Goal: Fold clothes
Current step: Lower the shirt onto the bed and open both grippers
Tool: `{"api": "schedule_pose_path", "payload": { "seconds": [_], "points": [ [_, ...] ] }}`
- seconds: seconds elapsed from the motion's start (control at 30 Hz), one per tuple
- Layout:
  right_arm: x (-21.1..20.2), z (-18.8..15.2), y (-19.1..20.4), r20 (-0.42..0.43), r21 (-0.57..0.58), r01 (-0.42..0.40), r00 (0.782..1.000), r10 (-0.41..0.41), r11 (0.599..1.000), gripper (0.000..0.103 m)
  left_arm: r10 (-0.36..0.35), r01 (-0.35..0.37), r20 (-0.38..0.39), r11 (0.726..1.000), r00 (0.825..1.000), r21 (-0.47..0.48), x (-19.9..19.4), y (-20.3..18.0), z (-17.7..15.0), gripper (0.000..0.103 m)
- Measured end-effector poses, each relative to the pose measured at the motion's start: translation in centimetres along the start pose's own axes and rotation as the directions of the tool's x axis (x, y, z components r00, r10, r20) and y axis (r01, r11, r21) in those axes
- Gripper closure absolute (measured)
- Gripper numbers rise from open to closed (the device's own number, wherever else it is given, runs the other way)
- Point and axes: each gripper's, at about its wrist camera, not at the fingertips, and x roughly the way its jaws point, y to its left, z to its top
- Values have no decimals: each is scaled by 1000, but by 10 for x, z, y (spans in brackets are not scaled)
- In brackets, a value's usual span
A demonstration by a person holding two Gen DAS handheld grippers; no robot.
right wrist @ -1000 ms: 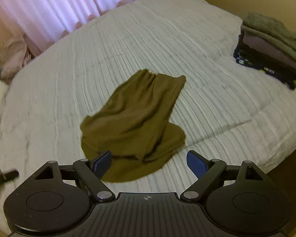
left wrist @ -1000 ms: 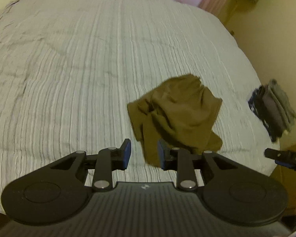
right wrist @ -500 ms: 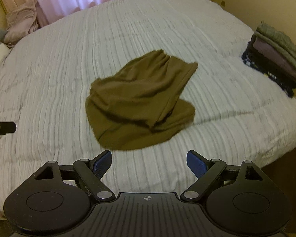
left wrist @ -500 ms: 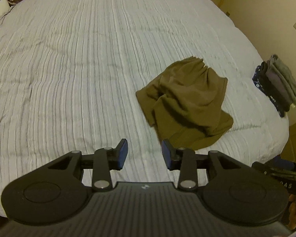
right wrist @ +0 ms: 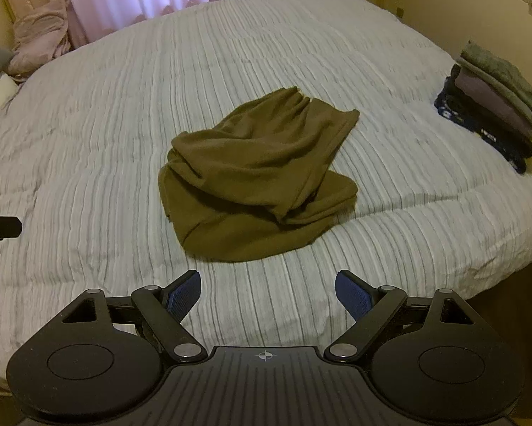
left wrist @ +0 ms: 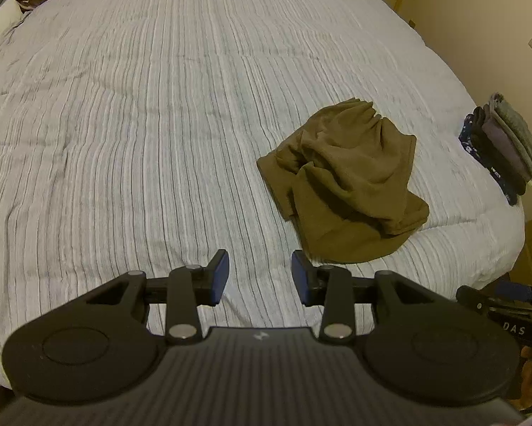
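A crumpled olive-brown garment (left wrist: 347, 181) lies in a heap on the striped grey bedspread (left wrist: 141, 124), also in the right wrist view (right wrist: 258, 177). My left gripper (left wrist: 259, 277) is open and empty, above the bed just near and left of the garment's near edge. My right gripper (right wrist: 267, 293) is wide open and empty, held above the bed just short of the garment's near edge. The right gripper's side shows at the right edge of the left wrist view (left wrist: 507, 305).
A stack of folded clothes (right wrist: 493, 106) sits near the bed's right edge, also in the left wrist view (left wrist: 503, 142). Pillows and pink bedding (right wrist: 38, 42) lie at the far left by the curtain. The bed's near and right edges drop off to the floor.
Both grippers have pulled back and risen from the garment, which now lies loose on the bed farther ahead. The left gripper's jaws have opened a little wider.
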Motion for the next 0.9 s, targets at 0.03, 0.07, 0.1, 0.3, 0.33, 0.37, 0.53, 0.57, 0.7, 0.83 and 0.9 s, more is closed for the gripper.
{"api": "schedule_pose_path", "payload": {
  "seconds": [0.03,0.07,0.1,0.3,0.33,0.37,0.53,0.57,0.7,0.83,0.9],
  "points": [
    [1,2,-2,1,-7,1,1000,-1,1000,16,-1,1,0,1000,1000,0,1,-2,0,69],
    [2,4,-5,3,-15,1,1000,-1,1000,16,-1,1,0,1000,1000,2,3,-5,0,69],
    [3,6,-7,4,-23,2,1000,-1,1000,16,1,-1,-1,1000,1000,3,4,-8,1,69],
    [9,22,-29,10,-64,0,1000,0,998,16,15,-15,-3,1000,1000,-13,19,-34,7,69],
    [10,27,-35,11,-69,-3,1000,4,998,16,17,-16,1,1000,1000,-20,21,-40,8,69],
    [11,32,-42,13,-74,-7,1000,8,997,16,18,-18,5,1000,1000,-26,23,-46,10,69],
    [25,55,-79,5,-119,-37,999,38,992,16,17,-14,34,997,999,-72,35,-74,16,69],
    [29,59,-84,5,-140,-44,999,45,989,16,21,-17,45,996,999,-88,38,-76,16,69],
    [53,65,-99,-4,-255,-62,998,63,965,16,54,-42,72,987,996,-153,50,-78,8,69],
    [84,55,-95,-24,-418,-73,997,69,906,16,75,-61,57,974,996,-219,58,-66,-12,69],
    [100,44,-86,-36,-503,-90,996,83,859,16,92,-80,37,964,995,-252,65,-58,-23,69]
  ]
}}
